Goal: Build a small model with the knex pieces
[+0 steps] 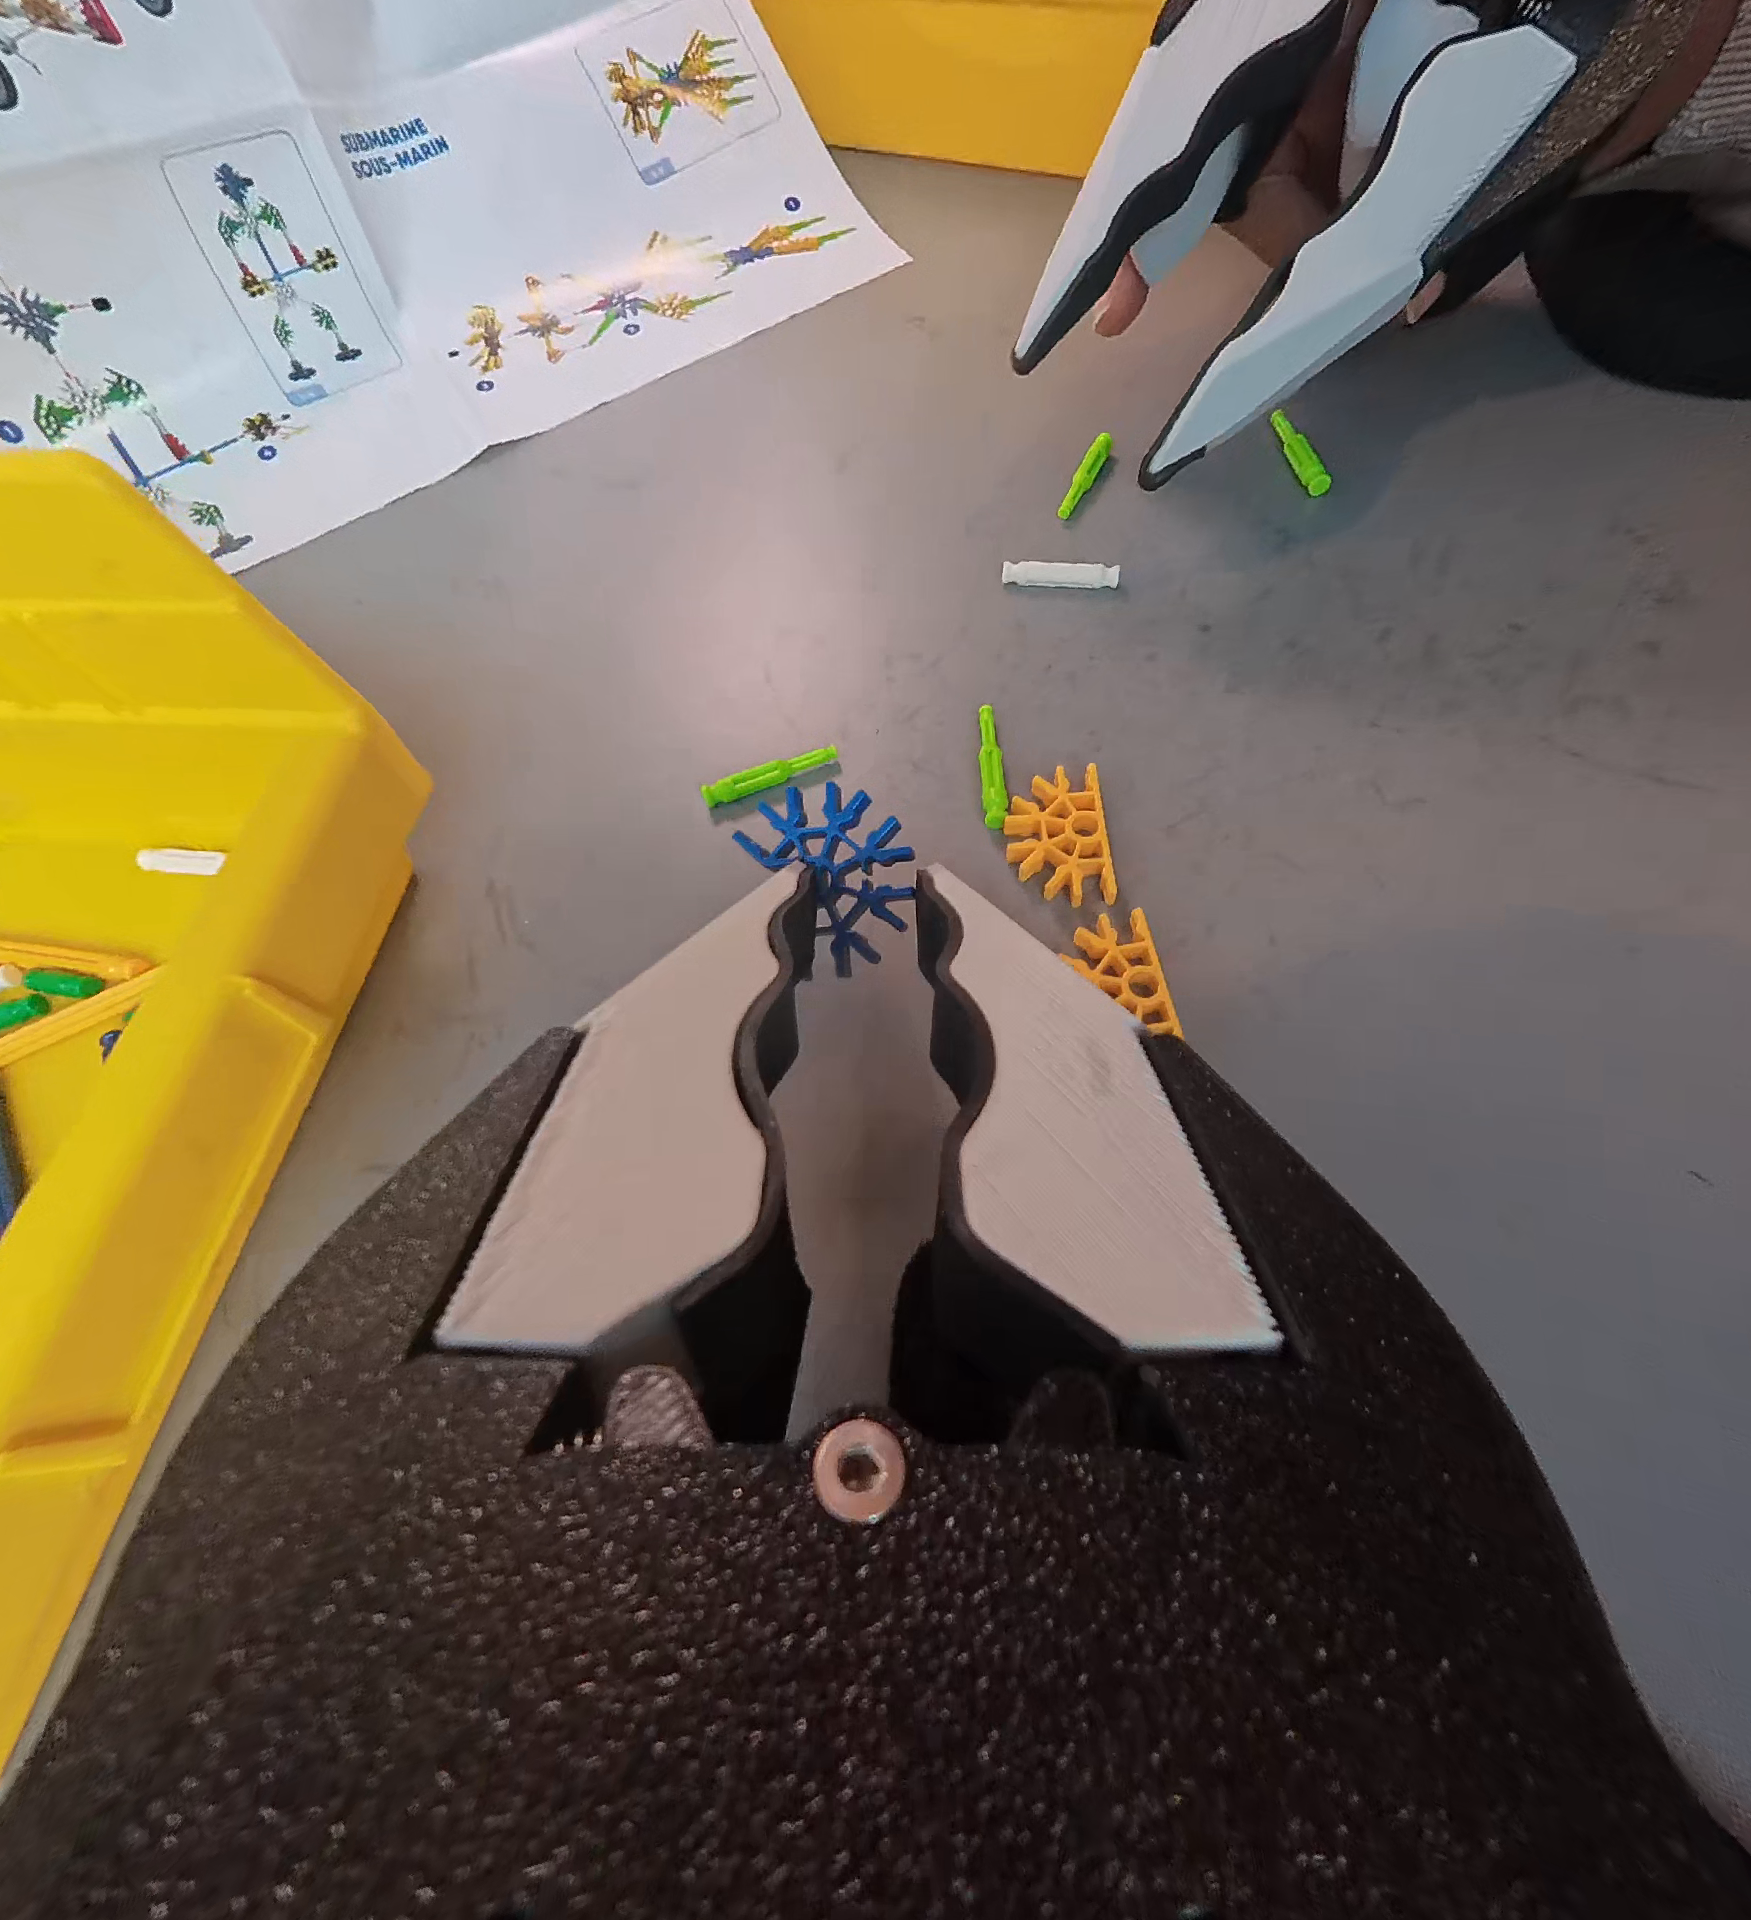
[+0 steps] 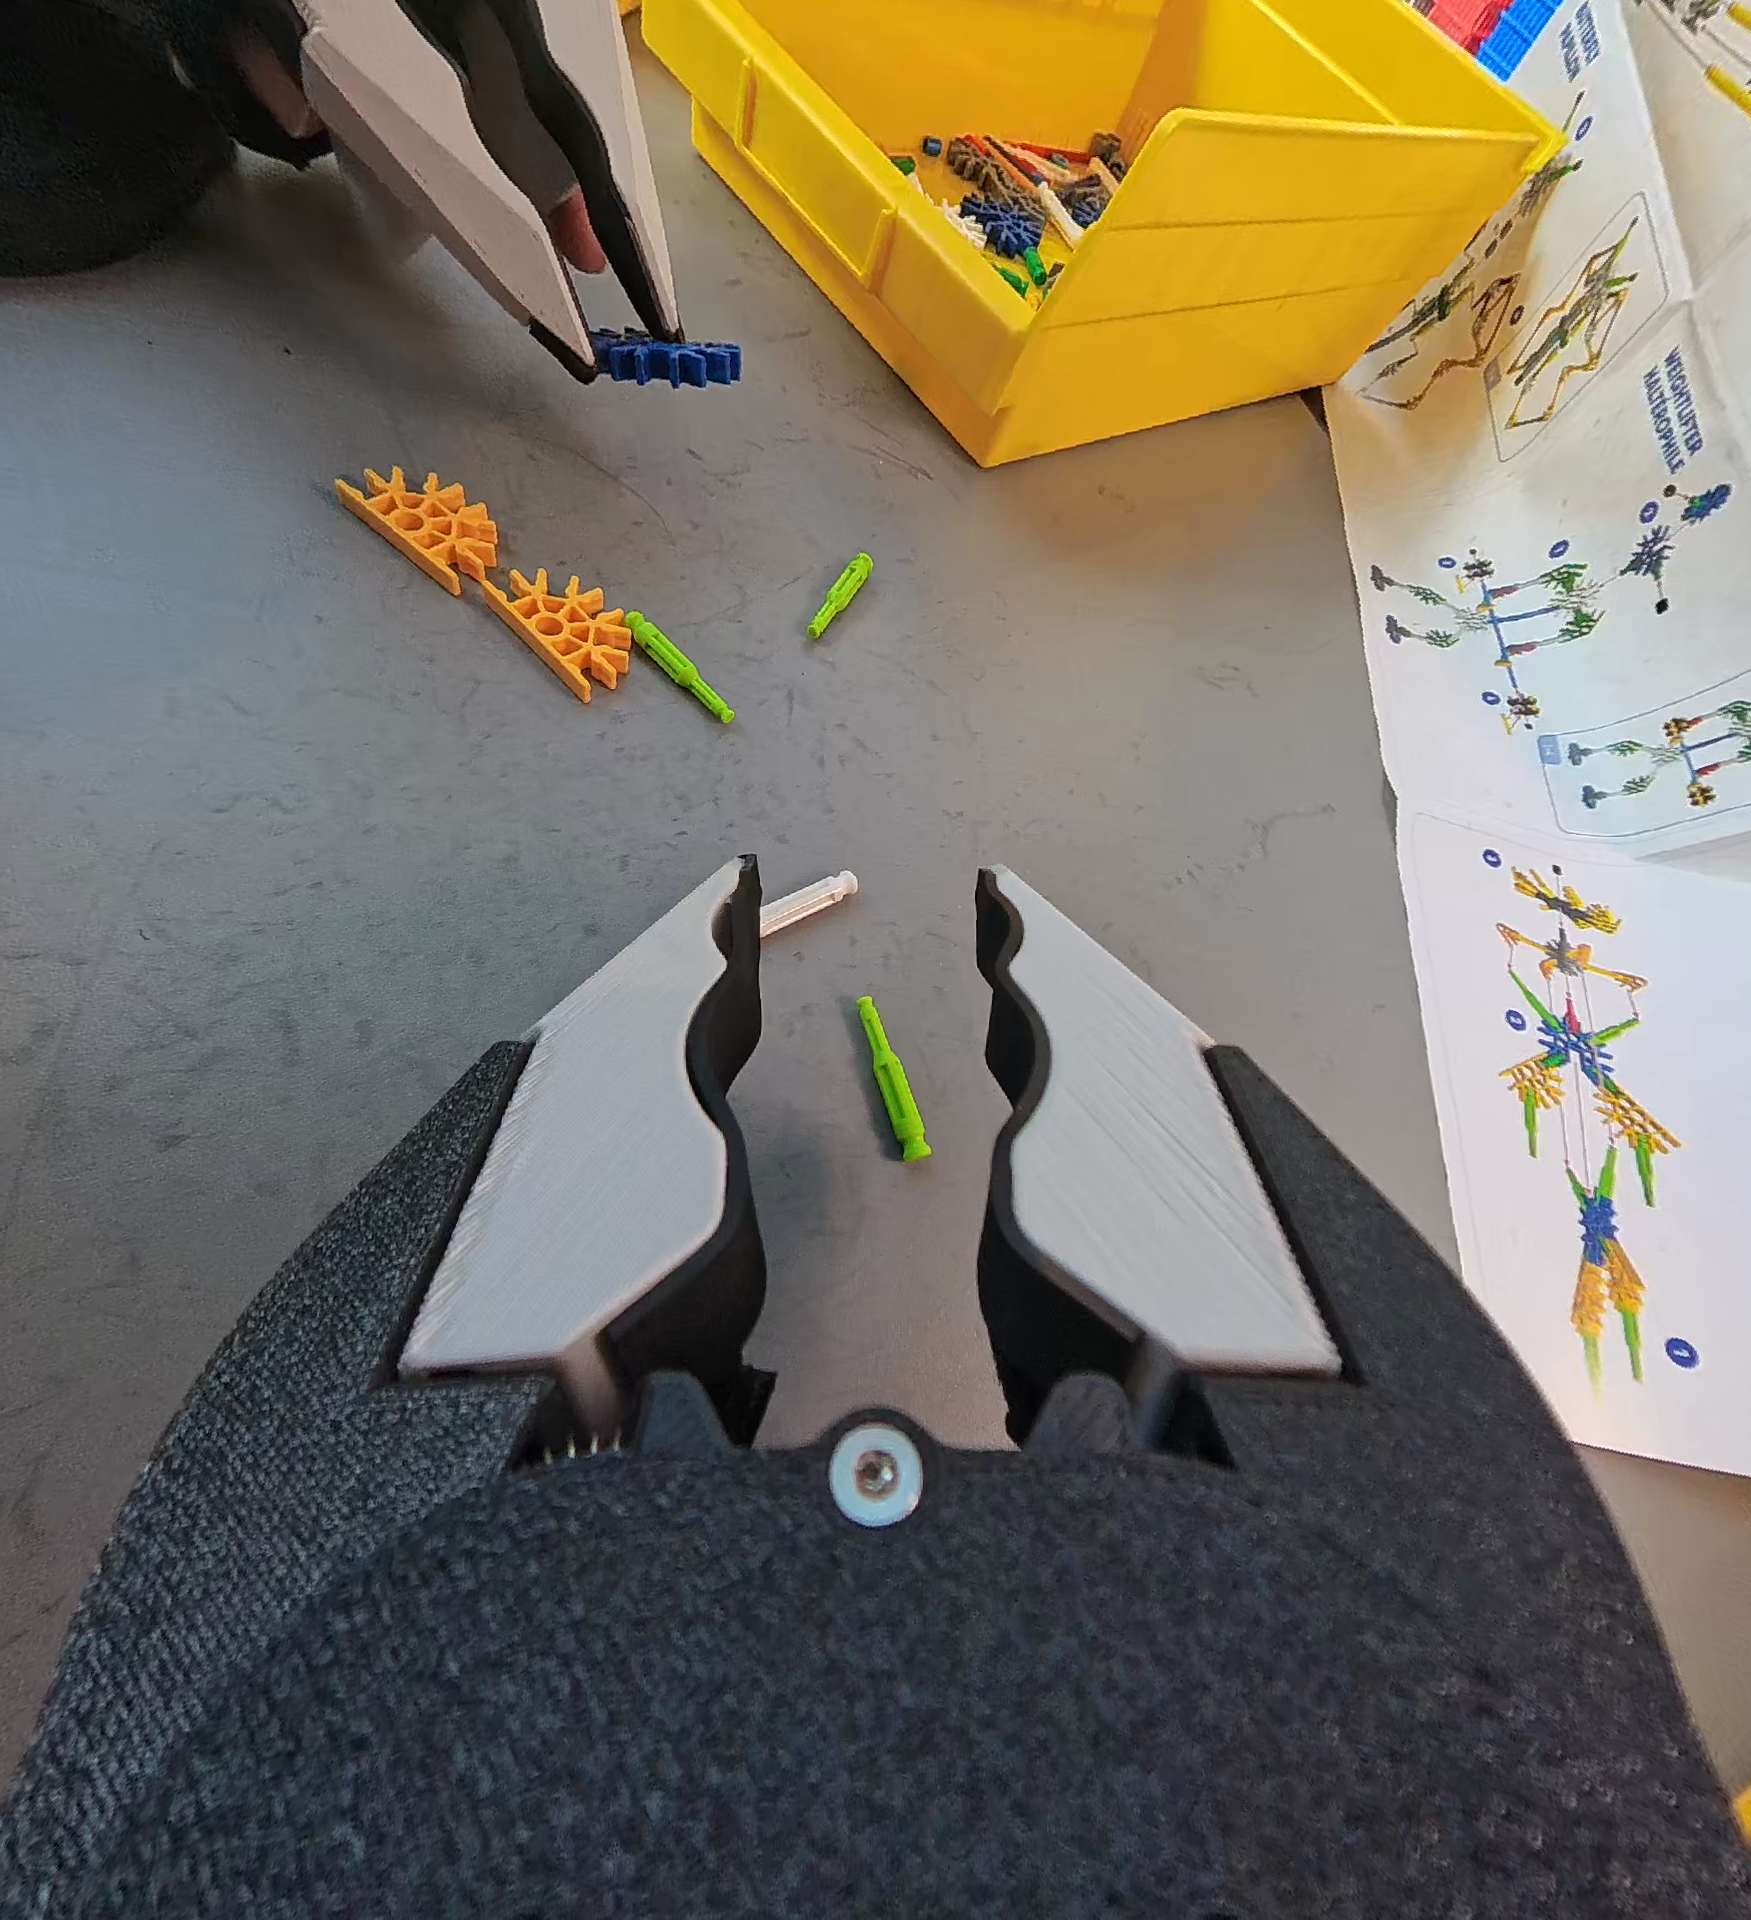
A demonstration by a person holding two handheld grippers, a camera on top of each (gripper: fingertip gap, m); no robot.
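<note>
My left gripper (image 1: 863,891) is shut on a blue snowflake-shaped connector piece (image 1: 829,847) at its fingertips, just above the grey table. It also shows in the right wrist view (image 2: 632,348), holding the blue piece (image 2: 684,364). My right gripper (image 2: 866,873) is open and low over the table. A green rod (image 2: 892,1081) lies between its fingers, and a white rod (image 2: 809,902) lies by its left fingertip. In the left wrist view the right gripper (image 1: 1089,421) stands at the upper right, with green rods (image 1: 1084,476) beside it and the white rod (image 1: 1061,575) just in front of it.
Two orange half-round connectors (image 2: 424,525) (image 2: 564,629) and two more green rods (image 2: 679,665) (image 2: 840,594) lie on the table. A yellow parts bin (image 1: 227,727) stands left of my left gripper, and another bin (image 2: 1214,260) is seen ahead of my right gripper. A printed instruction sheet (image 2: 1629,935) lies at the right. Across from one pair of fingers to the other is roughly 15 centimetres.
</note>
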